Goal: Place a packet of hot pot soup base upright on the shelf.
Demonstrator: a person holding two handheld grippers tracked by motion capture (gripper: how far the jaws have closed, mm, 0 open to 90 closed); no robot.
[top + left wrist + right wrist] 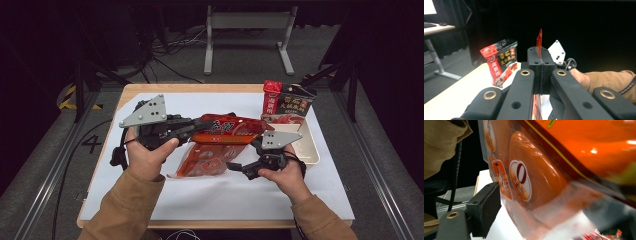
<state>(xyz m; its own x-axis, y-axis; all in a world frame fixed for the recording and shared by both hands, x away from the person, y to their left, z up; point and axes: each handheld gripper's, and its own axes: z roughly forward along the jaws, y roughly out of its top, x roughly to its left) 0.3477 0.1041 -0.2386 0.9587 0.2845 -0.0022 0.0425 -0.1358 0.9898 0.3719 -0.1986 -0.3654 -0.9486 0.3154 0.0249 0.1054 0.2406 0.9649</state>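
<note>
A glossy red and orange snack bag [222, 137] hangs above the white sheet in the middle of the table. My left gripper [197, 127] reaches in from the left and is shut on the bag's upper left edge; a thin red strip of the bag [539, 41] sticks up between its closed jaws [541, 56]. Below and to the right, my right gripper [245, 156] is open, its jaws spread about the bag's lower right corner. In the right gripper view one black pad [485, 212] stands apart from the bag [544, 177], and the other jaw is hidden behind it.
A cream tray [311, 150] sits at the right of the table. A red and black pouch [287, 102] stands upright at its far end, also seen beside the left jaws [501, 62]. A white sheet [225, 195] covers the wooden tabletop.
</note>
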